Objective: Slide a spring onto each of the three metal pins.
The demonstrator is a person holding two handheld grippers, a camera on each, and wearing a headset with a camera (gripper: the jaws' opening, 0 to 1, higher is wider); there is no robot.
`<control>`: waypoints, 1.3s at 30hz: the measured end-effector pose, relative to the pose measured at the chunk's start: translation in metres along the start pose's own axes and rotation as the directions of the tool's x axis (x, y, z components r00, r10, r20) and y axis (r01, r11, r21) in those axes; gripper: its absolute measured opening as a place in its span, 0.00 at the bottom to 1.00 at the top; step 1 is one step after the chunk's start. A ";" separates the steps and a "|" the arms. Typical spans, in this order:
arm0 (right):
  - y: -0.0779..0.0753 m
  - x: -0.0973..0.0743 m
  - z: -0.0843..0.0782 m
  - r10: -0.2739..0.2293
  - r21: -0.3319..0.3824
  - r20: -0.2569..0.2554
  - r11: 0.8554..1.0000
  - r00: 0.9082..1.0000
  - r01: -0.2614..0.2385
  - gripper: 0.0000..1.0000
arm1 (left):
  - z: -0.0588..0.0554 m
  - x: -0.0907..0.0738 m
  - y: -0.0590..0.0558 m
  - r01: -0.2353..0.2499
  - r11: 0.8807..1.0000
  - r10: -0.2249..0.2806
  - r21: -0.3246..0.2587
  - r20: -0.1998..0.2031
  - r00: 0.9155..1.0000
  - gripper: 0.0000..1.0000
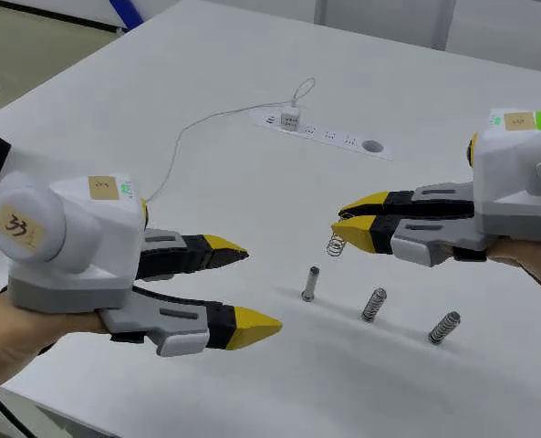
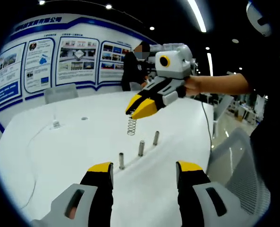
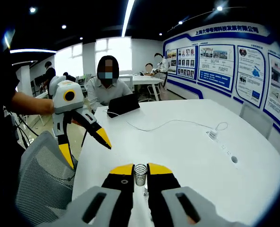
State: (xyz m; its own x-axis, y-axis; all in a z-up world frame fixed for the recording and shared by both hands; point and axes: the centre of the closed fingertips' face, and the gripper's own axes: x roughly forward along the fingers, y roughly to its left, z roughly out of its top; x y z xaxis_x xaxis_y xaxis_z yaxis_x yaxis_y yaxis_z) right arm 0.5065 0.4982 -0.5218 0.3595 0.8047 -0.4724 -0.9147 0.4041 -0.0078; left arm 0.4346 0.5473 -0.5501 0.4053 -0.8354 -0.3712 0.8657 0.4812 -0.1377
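Three metal pins stand in a row on the white table (image 1: 206, 182). The nearest pin (image 1: 310, 283) is bare, while the middle pin (image 1: 373, 304) and the far pin (image 1: 443, 328) each carry a spring. My right gripper (image 1: 343, 222) is shut on a small spring (image 1: 336, 244), which hangs from its tips above and a little right of the bare pin. In the right gripper view the spring (image 3: 140, 175) sits pinched between the jaws of the right gripper (image 3: 140, 169). My left gripper (image 1: 252, 287) hovers open to the left of the pins, holding nothing.
A white power strip (image 1: 329, 134) with a plugged-in charger (image 1: 290, 117) and a thin cable lies at the back of the table. A person with a laptop (image 3: 123, 104) sits at the table's far end. A mesh chair (image 3: 45, 179) stands beside the table edge.
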 end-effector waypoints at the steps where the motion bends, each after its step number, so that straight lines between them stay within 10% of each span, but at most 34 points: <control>1: -0.001 0.001 -0.001 -0.001 0.003 0.000 1.000 1.000 0.001 0.10 | -0.001 0.000 0.001 -0.002 1.000 0.002 -0.001 -0.002 1.000 0.56; 14: -0.017 0.014 -0.014 -0.037 0.056 -0.010 0.998 0.999 0.038 0.11 | -0.008 -0.007 0.015 -0.069 0.998 0.068 -0.015 -0.012 0.998 0.79; 39: -0.017 0.044 -0.046 -0.026 0.137 -0.061 0.990 0.998 0.034 0.11 | -0.023 -0.010 0.024 -0.110 0.993 0.108 -0.040 -0.048 0.993 0.89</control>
State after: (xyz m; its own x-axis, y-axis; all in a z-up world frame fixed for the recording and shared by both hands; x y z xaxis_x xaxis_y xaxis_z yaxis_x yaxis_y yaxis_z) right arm 0.5296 0.5066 -0.5836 0.3709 0.7661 -0.5249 -0.8683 0.4866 0.0967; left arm 0.4444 0.5729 -0.5707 0.4821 -0.7647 -0.4275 0.8035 0.5804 -0.1322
